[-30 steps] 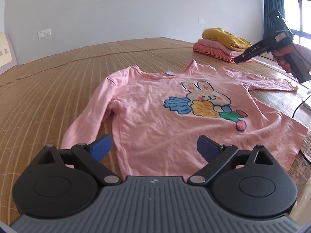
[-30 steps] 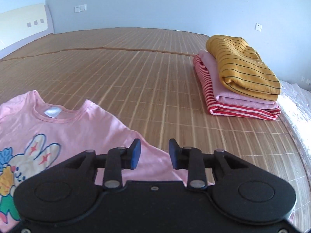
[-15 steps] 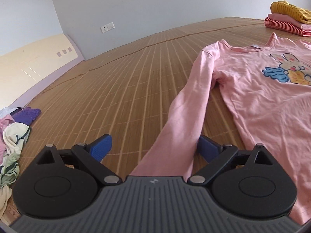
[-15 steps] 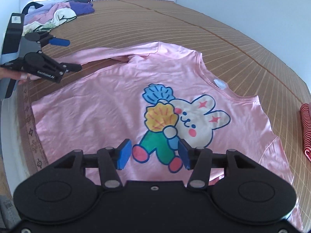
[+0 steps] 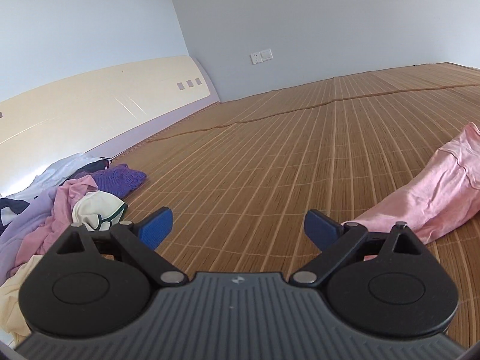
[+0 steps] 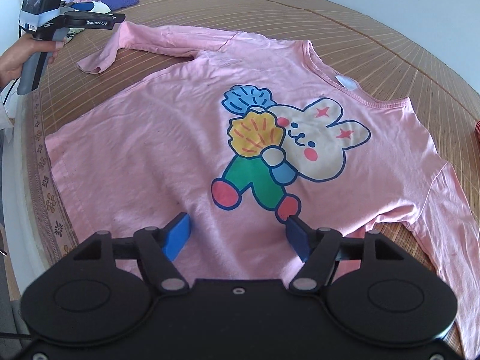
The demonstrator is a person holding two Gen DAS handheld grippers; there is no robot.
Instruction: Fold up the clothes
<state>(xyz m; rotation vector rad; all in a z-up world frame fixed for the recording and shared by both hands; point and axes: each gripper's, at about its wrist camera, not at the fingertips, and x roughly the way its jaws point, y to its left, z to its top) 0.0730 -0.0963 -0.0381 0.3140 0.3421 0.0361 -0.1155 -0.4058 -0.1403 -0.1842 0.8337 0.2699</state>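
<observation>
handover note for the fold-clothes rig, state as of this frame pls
Left gripper: open, empty, over the bamboo mat, beside the sleeve cuff.
Right gripper: open, empty, above the pink shirt.
Shirt lies flat, print up, both sleeves spread out. Unfolded pile by the headboard.
Done: shirt laid out. Left: every fold; starting with that sleeve looks likely.

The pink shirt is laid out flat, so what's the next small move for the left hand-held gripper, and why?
Probably swing the left hand-held gripper to its right and close on the sleeve cuff. It is open and empty, aimed at bare bamboo mat, with the cuff just beside its right finger. The pink shirt lies flat, sleeves still spread out.
</observation>
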